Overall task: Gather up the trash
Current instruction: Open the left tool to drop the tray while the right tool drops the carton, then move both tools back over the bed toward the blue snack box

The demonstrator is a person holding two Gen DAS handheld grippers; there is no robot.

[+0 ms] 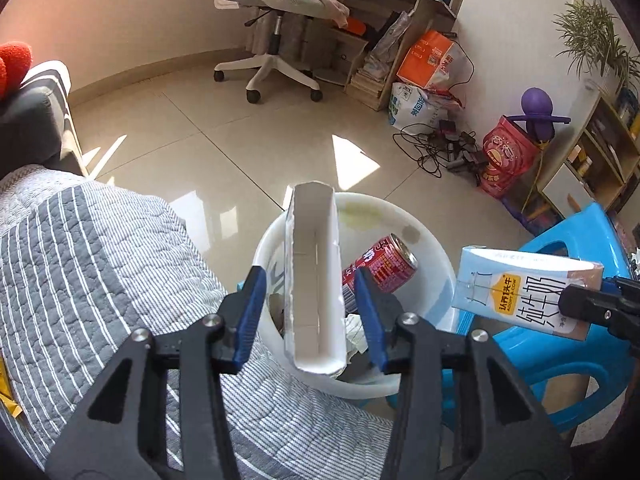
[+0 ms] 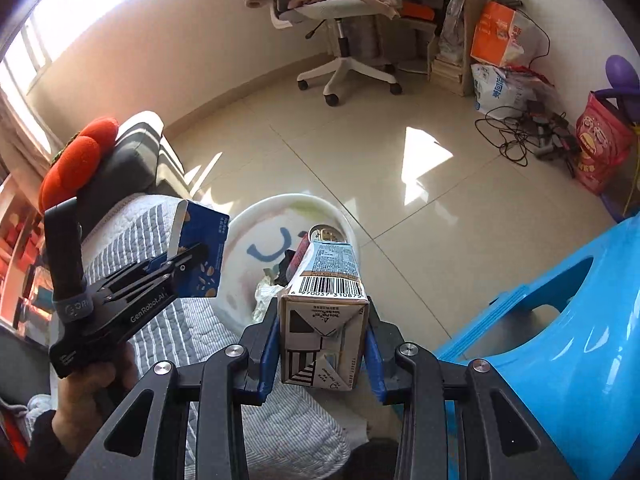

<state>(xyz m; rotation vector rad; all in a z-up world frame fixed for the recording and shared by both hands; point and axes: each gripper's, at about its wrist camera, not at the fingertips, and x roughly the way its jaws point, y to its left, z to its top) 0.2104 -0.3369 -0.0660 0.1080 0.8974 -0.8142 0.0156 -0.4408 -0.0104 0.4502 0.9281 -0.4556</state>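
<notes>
A white trash bin (image 1: 424, 236) stands on the floor between the bed and a blue stool; it holds a red can (image 1: 384, 266) and crumpled paper. In the left wrist view my left gripper (image 1: 310, 316) has its jaws apart on either side of an empty blue-and-white carton (image 1: 316, 276), which hangs over the bin with gaps to both pads. The right wrist view shows this carton (image 2: 200, 256) at the left gripper (image 2: 176, 268). My right gripper (image 2: 322, 350) is shut on a milk carton (image 2: 324, 320), held above the bin (image 2: 256, 224); the carton also shows in the left wrist view (image 1: 520, 292).
A grey striped quilt (image 1: 100, 260) covers the bed at left. A blue plastic stool (image 2: 560, 340) stands at right. Beyond lie tiled floor (image 1: 260, 140), an office chair (image 1: 276, 20), a desk, bags, tangled cables (image 1: 440, 148) and a shelf.
</notes>
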